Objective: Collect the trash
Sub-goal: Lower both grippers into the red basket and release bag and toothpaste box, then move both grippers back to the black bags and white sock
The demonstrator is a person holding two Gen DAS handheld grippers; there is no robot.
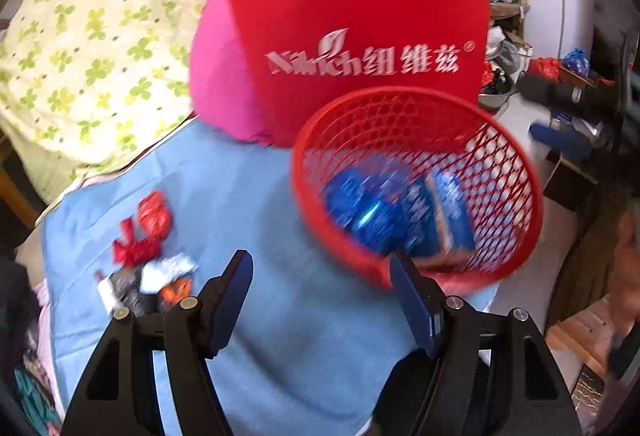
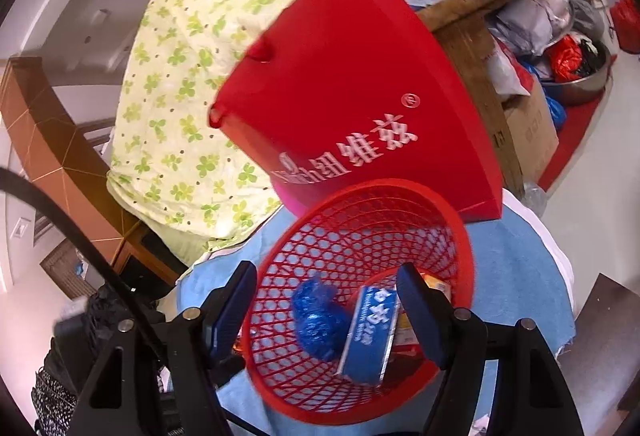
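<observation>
Covering the table, a blue cloth (image 1: 248, 180) carries a red paper bag (image 1: 360, 36) with a red mesh basket (image 2: 460, 236) just in front, holding a blue box (image 2: 370, 332) and crumpled blue wrapper (image 2: 316, 320). Loose wrappers (image 1: 148, 256) lie left of the basket. Left gripper (image 1: 322, 276) and right gripper (image 2: 326, 290) both have fingers spread apart, holding nothing.
</observation>
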